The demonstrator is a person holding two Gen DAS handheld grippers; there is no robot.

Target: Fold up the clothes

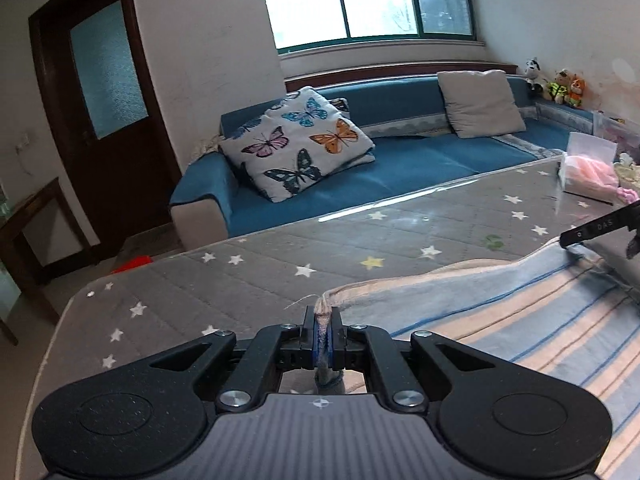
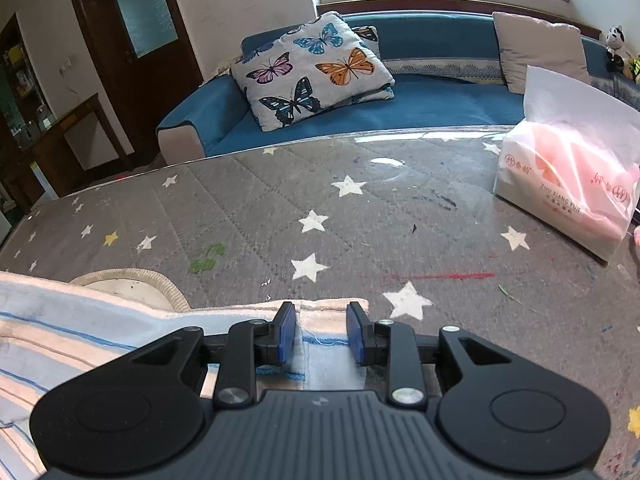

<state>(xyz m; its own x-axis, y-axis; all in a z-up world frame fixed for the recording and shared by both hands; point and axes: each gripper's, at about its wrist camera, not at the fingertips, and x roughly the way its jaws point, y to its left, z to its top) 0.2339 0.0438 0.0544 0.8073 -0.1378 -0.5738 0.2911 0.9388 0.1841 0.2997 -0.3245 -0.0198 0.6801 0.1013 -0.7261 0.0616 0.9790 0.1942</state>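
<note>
Only your right view shows the white tissue pack [image 2: 568, 184], far right. Your left gripper [image 1: 322, 334] is clamped on the blue-and-pink striped cloth garment's [image 1: 520, 320] corner; your right gripper's [image 2: 321, 334] jaws stand apart, straddling its far hem.

Garment [image 2: 80, 332] on table [image 2: 360, 208]; sofa [image 2: 420, 100] behind

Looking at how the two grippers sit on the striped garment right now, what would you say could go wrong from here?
1. The left gripper pinches only a thin, frayed corner of the striped garment; a pull might slip it free.
2. The right gripper stands open over the hem with its pads apart, so that side seems unheld and the fold may skew.
3. The tissue pack sits near on the table; swinging cloth could knock it.
</note>
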